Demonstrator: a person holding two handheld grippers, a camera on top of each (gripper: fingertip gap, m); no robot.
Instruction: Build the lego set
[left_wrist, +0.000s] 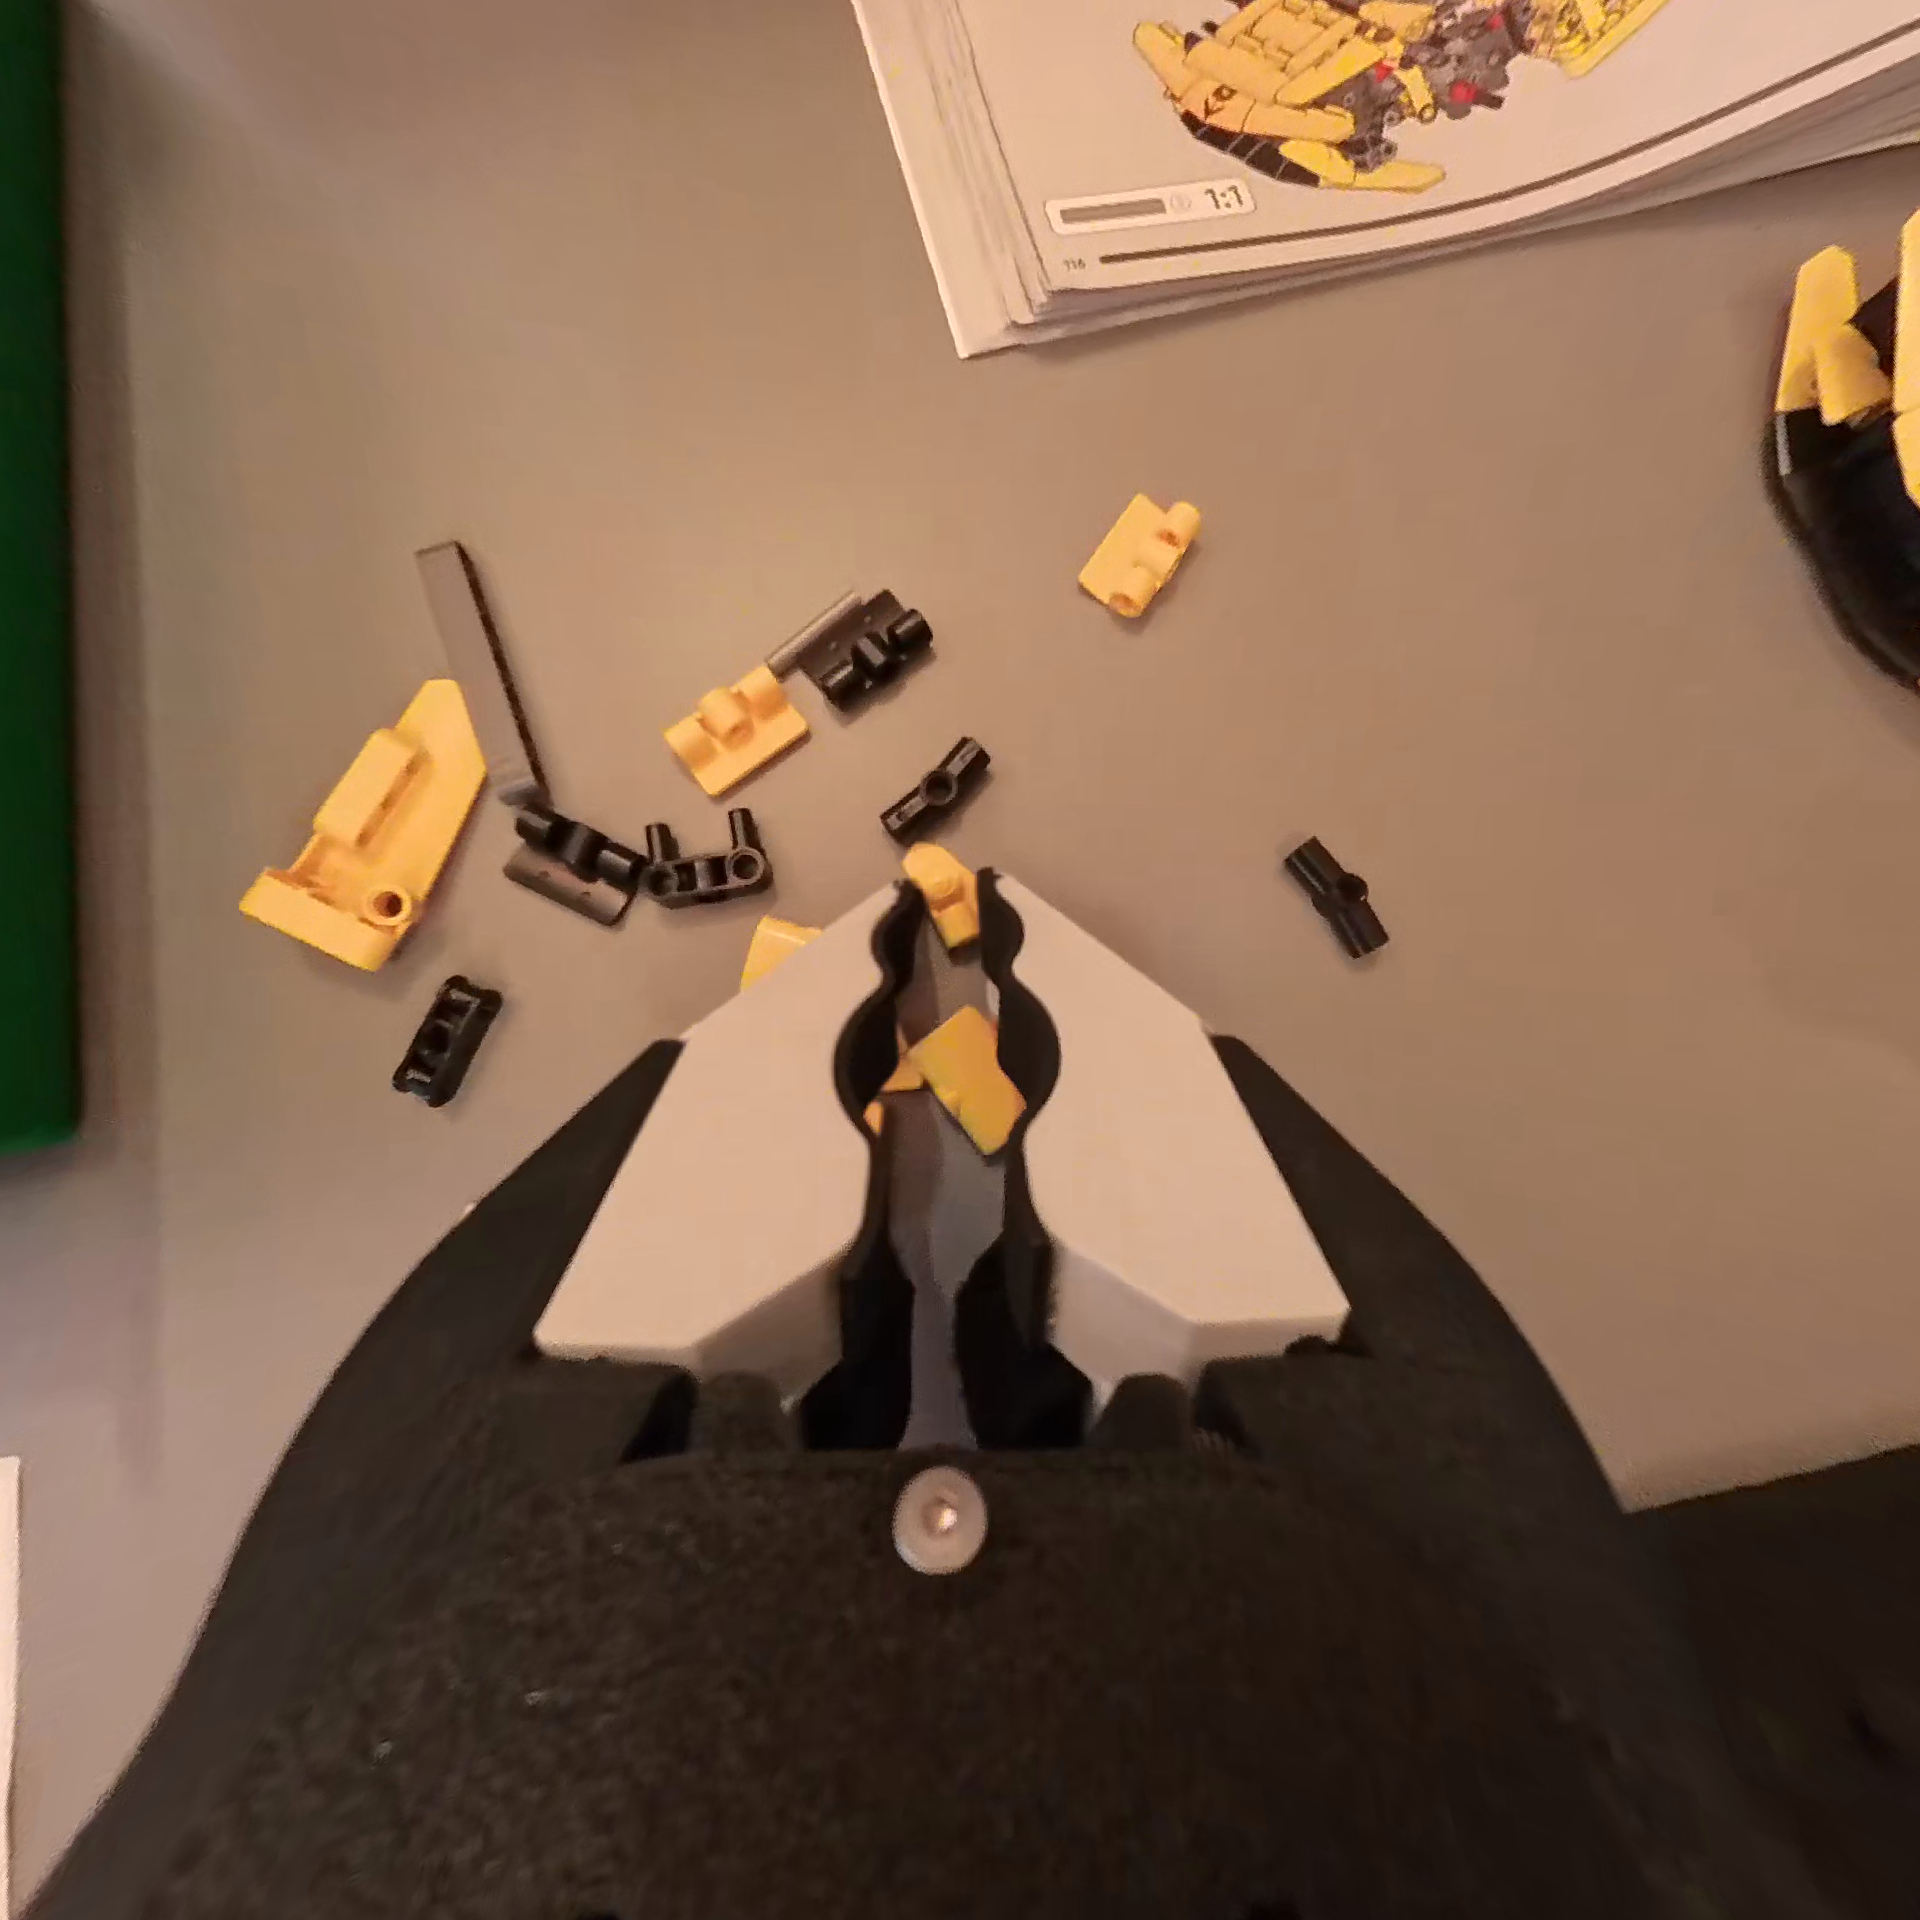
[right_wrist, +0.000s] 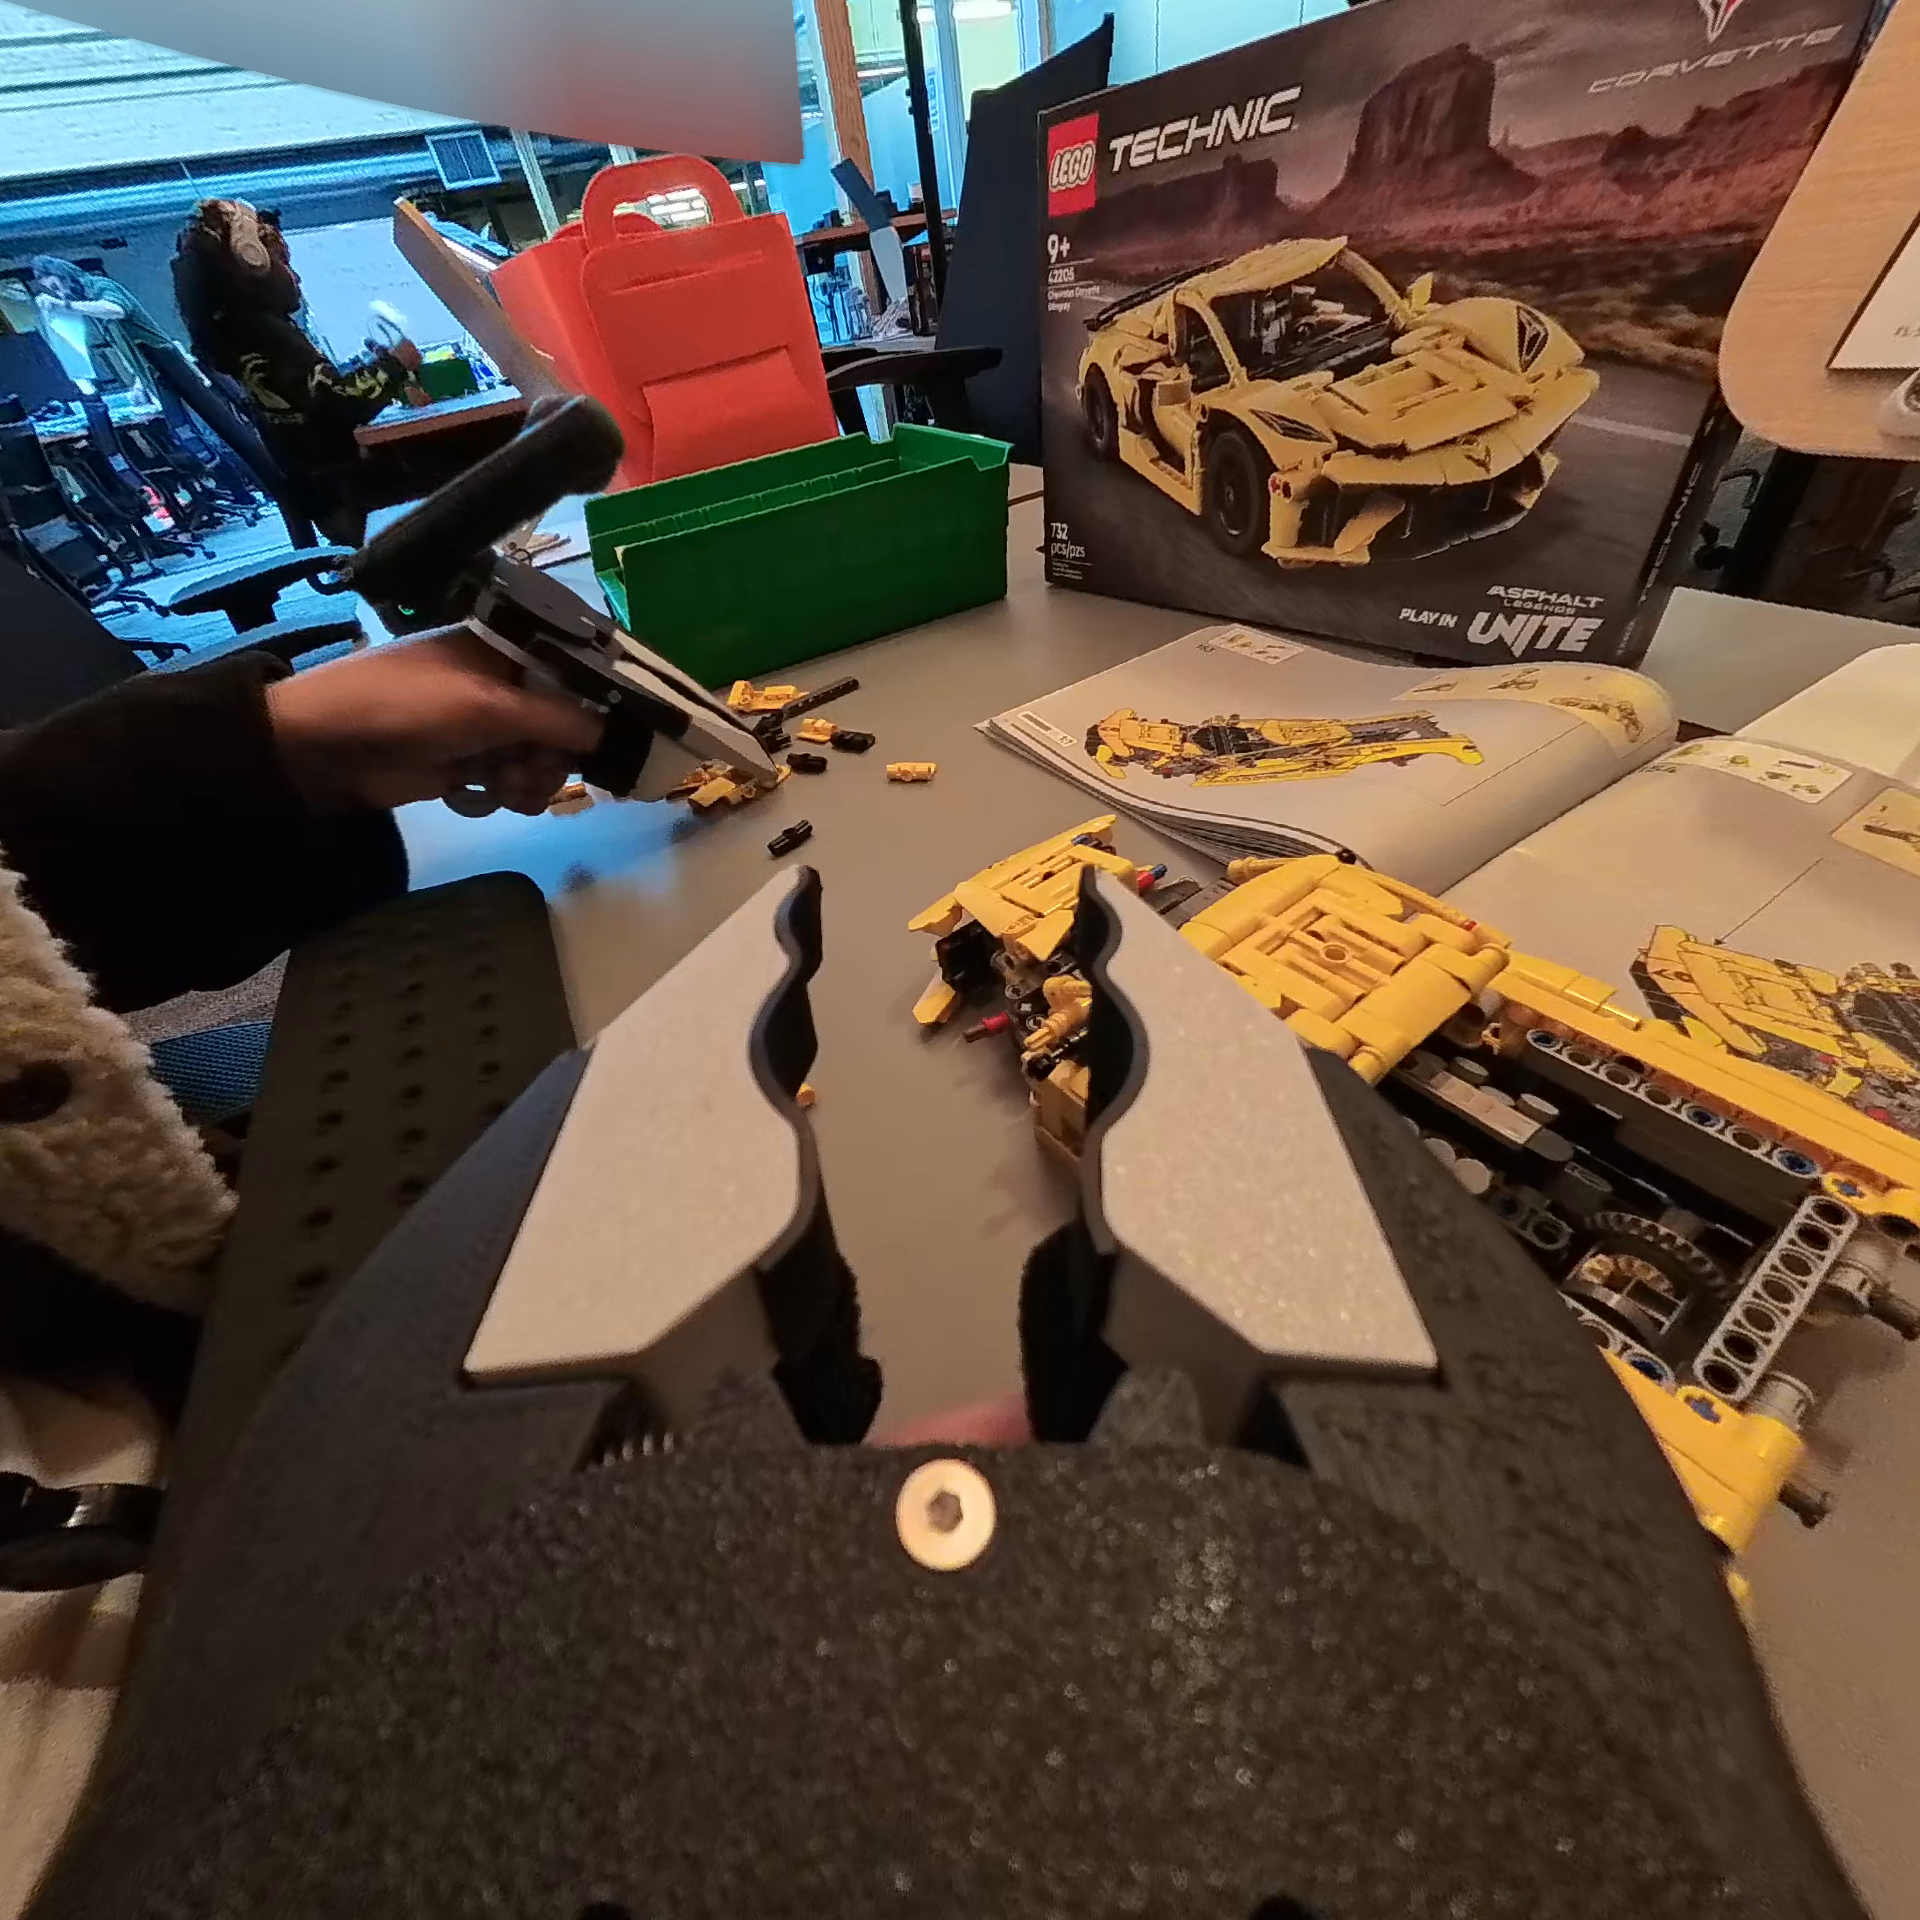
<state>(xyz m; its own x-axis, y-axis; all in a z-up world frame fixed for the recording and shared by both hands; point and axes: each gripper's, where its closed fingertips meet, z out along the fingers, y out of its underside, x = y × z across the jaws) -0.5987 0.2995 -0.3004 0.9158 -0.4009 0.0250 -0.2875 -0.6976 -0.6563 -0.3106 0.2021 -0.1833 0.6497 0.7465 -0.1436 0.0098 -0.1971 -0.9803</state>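
While my left tool (left_wrist: 943, 894) is pinching a small yellow piece (left_wrist: 948, 896) among loose parts mid-bench, it could slip; my right tool (right_wrist: 948, 894) is hovering open, empty, beside the half-built car (right_wrist: 1340, 977).

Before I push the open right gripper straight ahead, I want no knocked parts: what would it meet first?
Probably bare table between its fingers, then the small black connector. The right finger already overlaps the yellow car subassembly in view, so it might clip that; depth is unclear.

Two open paper instruction booklets (right_wrist: 1340, 748), one green plastic bin (right_wrist: 800, 551), one printed cardboard set box (right_wrist: 1382, 343), one orange bag (right_wrist: 675, 312).
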